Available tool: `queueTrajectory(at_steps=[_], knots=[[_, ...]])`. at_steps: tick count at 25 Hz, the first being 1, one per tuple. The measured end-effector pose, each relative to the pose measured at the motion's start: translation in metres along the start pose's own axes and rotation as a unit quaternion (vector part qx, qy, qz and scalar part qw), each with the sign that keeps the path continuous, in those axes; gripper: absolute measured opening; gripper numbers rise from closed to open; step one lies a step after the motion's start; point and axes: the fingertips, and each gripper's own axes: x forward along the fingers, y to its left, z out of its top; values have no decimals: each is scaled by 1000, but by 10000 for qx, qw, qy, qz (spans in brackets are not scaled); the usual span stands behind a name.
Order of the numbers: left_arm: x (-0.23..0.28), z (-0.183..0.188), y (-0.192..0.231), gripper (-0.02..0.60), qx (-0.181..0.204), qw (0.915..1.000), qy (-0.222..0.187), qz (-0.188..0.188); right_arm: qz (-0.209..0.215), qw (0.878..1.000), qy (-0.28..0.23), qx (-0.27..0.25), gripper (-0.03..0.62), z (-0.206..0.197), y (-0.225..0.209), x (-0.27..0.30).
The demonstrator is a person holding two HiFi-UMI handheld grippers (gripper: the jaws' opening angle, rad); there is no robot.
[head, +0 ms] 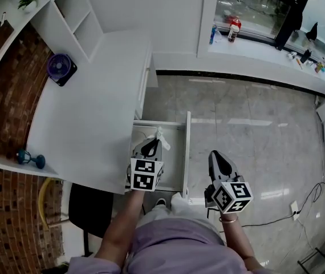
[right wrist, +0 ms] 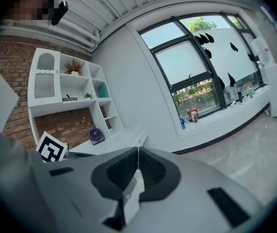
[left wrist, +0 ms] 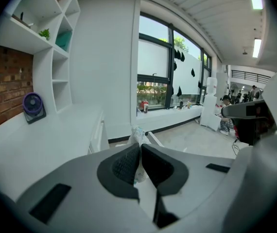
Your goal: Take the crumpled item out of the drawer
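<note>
A white crumpled item sticks out from between the pads of my left gripper, which is shut on it above the open white drawer. In the left gripper view the crumpled item rises past the tips of the left gripper, clamped between the dark pads. My right gripper hangs to the right of the drawer, over the floor. Seen from its own camera, the right gripper is shut with nothing between its pads.
The drawer juts from a white desk that carries a purple fan and a blue dumbbell. A dark chair stands under the desk edge. Bottles stand on the window sill beyond the tiled floor.
</note>
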Motion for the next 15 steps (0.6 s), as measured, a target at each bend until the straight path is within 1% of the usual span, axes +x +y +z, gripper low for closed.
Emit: queueTrajectory(at_steps=[7, 15], knots=[[-38, 18, 6, 18, -25, 9991, -405, 96, 220, 9996, -37, -170, 3, 6, 20, 0], [-78, 26, 19, 18, -247, 9963, -788, 219, 400, 9987, -81, -303, 3, 5, 48, -2]])
